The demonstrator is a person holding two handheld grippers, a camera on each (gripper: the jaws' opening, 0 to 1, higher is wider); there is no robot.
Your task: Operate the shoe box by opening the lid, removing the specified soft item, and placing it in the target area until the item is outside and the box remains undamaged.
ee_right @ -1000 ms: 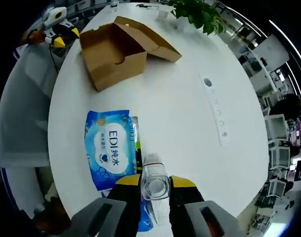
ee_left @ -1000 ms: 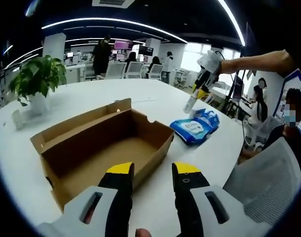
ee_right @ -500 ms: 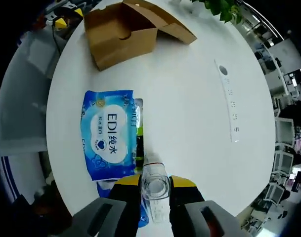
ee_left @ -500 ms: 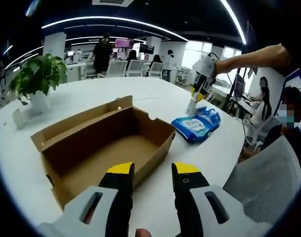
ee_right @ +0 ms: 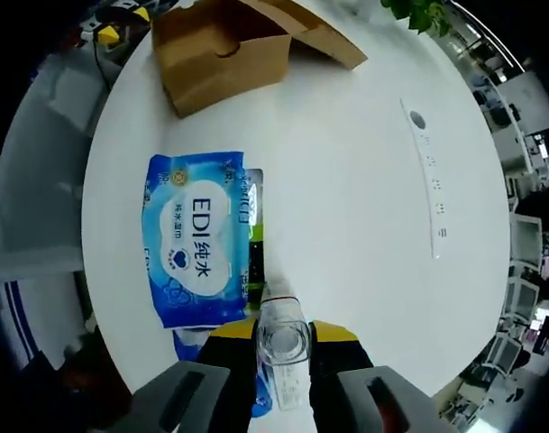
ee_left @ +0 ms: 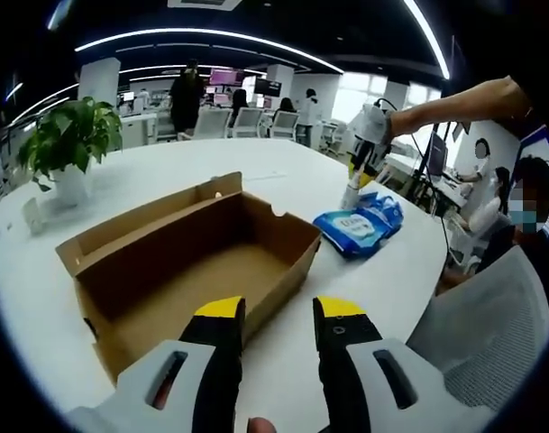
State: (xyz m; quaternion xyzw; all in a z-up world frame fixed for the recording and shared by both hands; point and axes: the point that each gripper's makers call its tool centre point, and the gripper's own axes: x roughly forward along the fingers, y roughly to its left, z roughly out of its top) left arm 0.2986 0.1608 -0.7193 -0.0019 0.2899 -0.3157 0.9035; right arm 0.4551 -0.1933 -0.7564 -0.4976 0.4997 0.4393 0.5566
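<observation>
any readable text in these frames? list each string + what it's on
"EDI" on the blue wipes pack, large white-on-blue letters.
"纯水" right beside it on the same pack.
Smaller print under those and along the pack's green side strip: too small to read.
Clear bottle in the right gripper: no legible label.
Cardboard box: no print visible.

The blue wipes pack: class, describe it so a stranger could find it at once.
Start at the round white table and find the open brown cardboard shoe box. Past its short end lies a flat, soft blue plastic wipes pack with a white label. It is the one blue thing on the table.
</observation>
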